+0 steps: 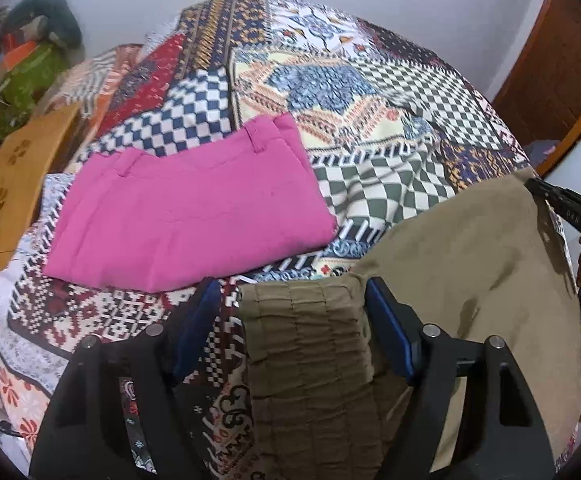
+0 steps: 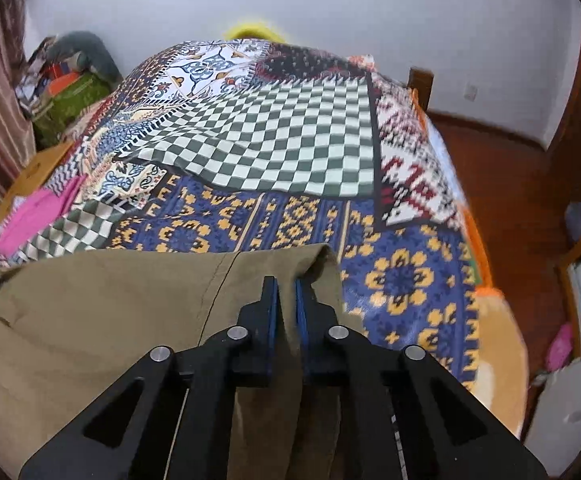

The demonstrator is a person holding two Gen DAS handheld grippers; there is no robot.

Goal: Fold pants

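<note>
Khaki pants lie spread on the patterned bedspread. In the left wrist view their gathered elastic waistband sits between the blue pads of my left gripper. That gripper is open: the right pad is at the band's edge and the left pad stands clear of it. In the right wrist view my right gripper is shut on a raised edge of the khaki pants near their far right corner. The right gripper also shows at the right edge of the left wrist view.
Folded pink pants lie on the bed's left part, also seen as pink pants at the left. A wooden board and a pile of bags stand to the left. The wooden floor runs along the bed's right side.
</note>
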